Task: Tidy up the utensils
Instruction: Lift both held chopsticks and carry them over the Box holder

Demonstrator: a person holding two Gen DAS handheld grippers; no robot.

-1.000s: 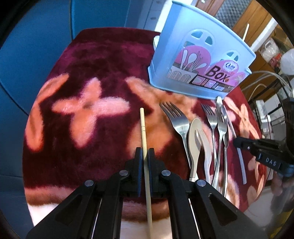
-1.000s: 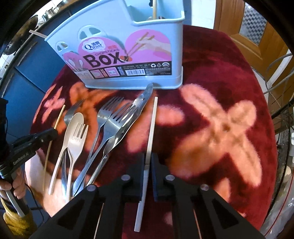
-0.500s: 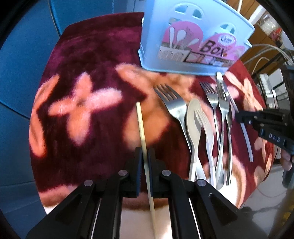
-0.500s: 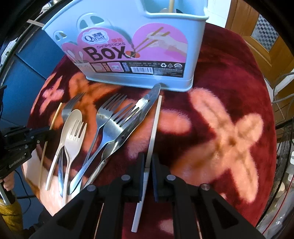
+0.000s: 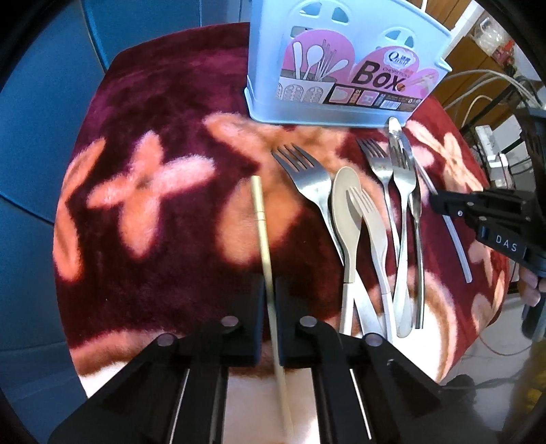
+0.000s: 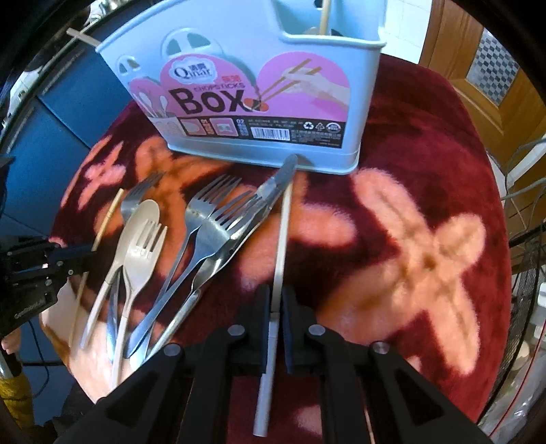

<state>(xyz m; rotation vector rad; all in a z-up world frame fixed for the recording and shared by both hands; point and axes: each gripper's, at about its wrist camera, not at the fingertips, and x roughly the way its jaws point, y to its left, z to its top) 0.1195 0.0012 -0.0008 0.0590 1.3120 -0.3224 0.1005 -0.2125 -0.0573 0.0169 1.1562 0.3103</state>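
Left gripper [image 5: 269, 300] clenching tan chopstick [image 5: 262, 232], tip pointing 12 o'clock; right gripper [image 6: 277, 307] clenching white chopstick [image 6: 283, 235], forks [image 6: 204, 222] lying at 10 o'clock.

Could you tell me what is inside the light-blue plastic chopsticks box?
In the right wrist view, one pale wooden stick rises from the taller compartment of the light-blue plastic chopsticks box. The opaque walls hide its lower part and anything else inside.
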